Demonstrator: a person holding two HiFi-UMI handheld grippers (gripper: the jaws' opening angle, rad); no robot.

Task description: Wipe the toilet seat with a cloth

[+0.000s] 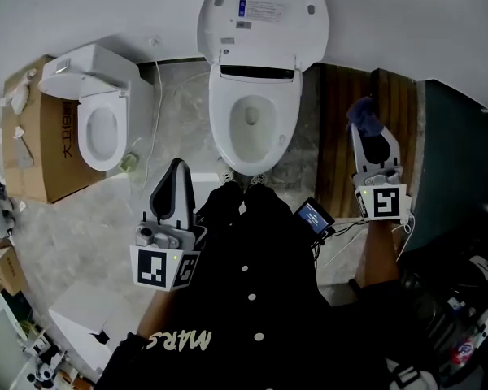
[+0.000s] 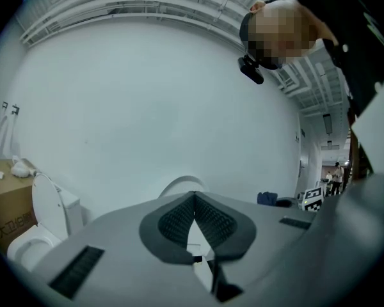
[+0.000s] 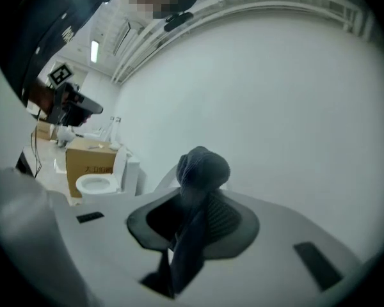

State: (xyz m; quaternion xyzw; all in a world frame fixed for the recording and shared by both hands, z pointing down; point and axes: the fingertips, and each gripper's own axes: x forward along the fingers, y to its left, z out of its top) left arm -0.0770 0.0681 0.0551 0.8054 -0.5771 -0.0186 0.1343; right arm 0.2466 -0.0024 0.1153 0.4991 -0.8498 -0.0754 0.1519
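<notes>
Head view: cloth gripped, seat not yet touched

R gripper hangs well right of the seat, over a wood panel. Its jaws are clamped on a dark cloth, which is wadded into a ball past the tips w/ a tail trailing back between the pads. L gripper, near-left of the seat, has its jaws closed together w/ nothing in them. Lid is up and the seat is down. Cloth looks soft, light and floppy, so it'll prob. fold or slide under pressure. Best to keep the grip close behind the wad and press the wad itself on the rim.
</notes>
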